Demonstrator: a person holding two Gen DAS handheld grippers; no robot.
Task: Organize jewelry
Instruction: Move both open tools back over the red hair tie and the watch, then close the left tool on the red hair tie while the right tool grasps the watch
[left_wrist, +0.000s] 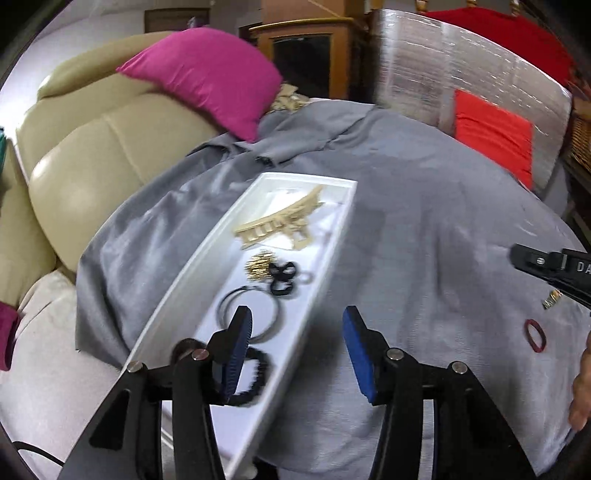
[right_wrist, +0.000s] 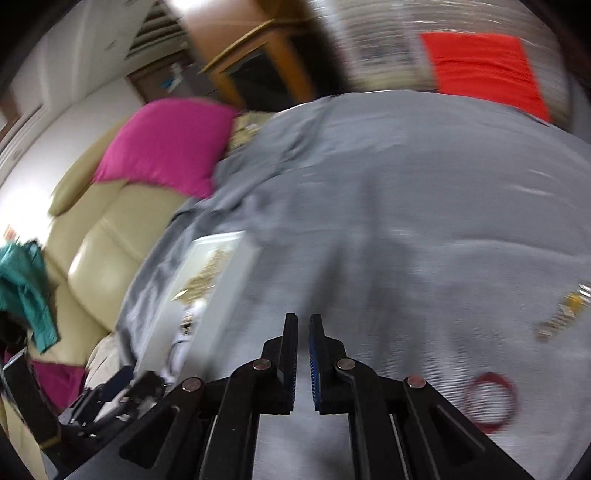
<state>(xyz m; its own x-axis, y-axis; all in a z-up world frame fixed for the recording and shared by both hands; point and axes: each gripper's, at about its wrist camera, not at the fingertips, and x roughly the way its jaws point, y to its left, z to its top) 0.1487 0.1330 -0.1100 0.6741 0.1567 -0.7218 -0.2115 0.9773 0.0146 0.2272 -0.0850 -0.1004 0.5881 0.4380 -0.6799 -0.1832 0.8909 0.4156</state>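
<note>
Two grippers work over our grey-covered bench (left_wrist: 424, 229). We hold the left gripper (left_wrist: 297, 354) with jaws released and empty, over the near end of the white tray (left_wrist: 173, 295), which holds a cream hair claw (left_wrist: 280, 221), gold pieces and black hair ties (left_wrist: 255, 376). At three o'clock a red hair tie (left_wrist: 535, 335) lies on the cloth. Our right gripper (right_wrist: 303, 354) is clenched on nothing.

- You have one white tray (left_wrist: 177, 295).
- You have one beige claw clip (left_wrist: 280, 221) in it.
- You have two black hair ties (left_wrist: 282, 277).
- You have one red hair tie (left_wrist: 535, 334) on the grey cloth (left_wrist: 424, 221).
</note>
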